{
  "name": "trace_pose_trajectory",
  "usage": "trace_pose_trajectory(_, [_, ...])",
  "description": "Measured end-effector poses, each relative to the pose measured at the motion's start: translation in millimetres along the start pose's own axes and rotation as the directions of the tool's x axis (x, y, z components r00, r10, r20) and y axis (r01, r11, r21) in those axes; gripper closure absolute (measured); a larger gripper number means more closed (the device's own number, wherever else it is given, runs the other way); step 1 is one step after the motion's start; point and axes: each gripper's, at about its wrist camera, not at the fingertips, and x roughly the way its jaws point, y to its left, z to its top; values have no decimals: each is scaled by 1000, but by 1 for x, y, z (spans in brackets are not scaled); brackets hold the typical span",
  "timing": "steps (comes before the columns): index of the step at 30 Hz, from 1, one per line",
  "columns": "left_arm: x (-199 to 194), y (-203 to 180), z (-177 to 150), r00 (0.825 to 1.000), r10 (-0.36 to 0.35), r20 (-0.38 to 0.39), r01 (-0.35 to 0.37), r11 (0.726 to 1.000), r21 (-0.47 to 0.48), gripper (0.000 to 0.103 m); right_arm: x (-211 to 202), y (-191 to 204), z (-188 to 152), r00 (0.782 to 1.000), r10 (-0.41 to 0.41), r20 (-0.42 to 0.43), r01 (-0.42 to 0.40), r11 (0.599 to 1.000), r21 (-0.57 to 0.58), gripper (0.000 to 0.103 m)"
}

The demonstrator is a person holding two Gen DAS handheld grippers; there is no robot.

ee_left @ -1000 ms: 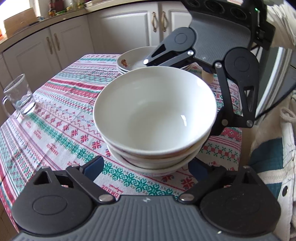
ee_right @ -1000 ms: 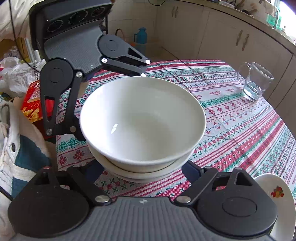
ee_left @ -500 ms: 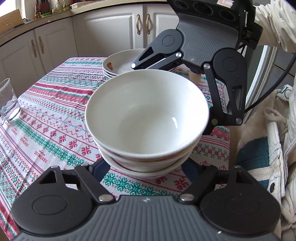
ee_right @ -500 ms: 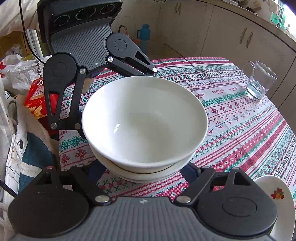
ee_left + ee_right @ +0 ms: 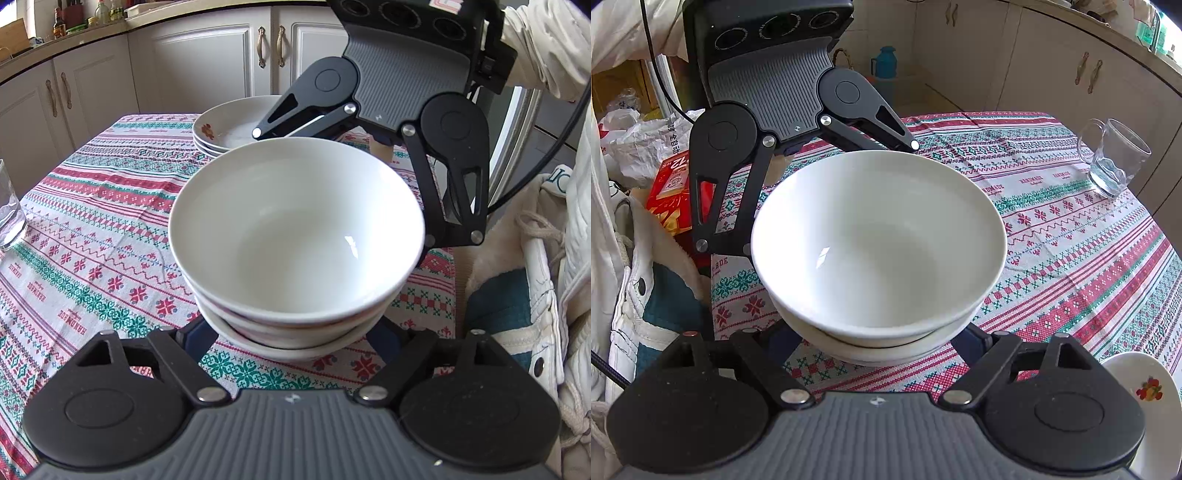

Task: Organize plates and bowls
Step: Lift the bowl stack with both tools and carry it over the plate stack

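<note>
A stack of three white bowls (image 5: 295, 236) (image 5: 879, 240) stands near the table's edge on the patterned tablecloth (image 5: 92, 229). My two grippers face each other across it. The left gripper (image 5: 286, 341) has its blue pads against the lowest bowl on both sides, and its jaws are opening slightly with the stack between them. From the opposite side the right gripper (image 5: 877, 343) clasps the same base, pads tucked under the bowls' flare. The exact contact is partly hidden by the rims. A stack of flowered plates (image 5: 236, 125) (image 5: 1145, 398) sits beyond the bowls.
A glass mug (image 5: 1115, 158) (image 5: 7, 210) stands at the far side of the table. A red box (image 5: 672, 192) and plastic bags lie off the table's edge. A cloth-covered chair (image 5: 517, 295) is close by. White cabinets (image 5: 207, 62) line the back.
The left gripper's jaws came in from a wide stance to the base of the bowl stack, and its view swung a little. The right gripper and the bowls kept still.
</note>
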Motion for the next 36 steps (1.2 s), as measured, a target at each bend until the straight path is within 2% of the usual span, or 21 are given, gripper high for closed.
trace_pose_trajectory(12, [0, -3, 3, 1000, 10, -8, -10, 1000, -2, 17, 1, -1, 1, 1000, 5, -4, -5, 1000, 26, 14])
trace_pose_trajectory(20, [-5, -10, 16, 1000, 20, -7, -20, 1000, 1, 17, -11, -1, -1, 1000, 5, -1, -5, 999, 36, 14])
trace_pose_trajectory(28, [-7, -16, 47, 1000, 31, -2, -31, 999, 12, 17, -36, -9, -5, 1000, 0, 14, 0, 999, 34, 14])
trace_pose_trajectory(36, [8, -14, 89, 999, 29, 21, -30, 999, 44, 18, -69, -31, -20, 999, -29, 34, 27, 998, 48, 14])
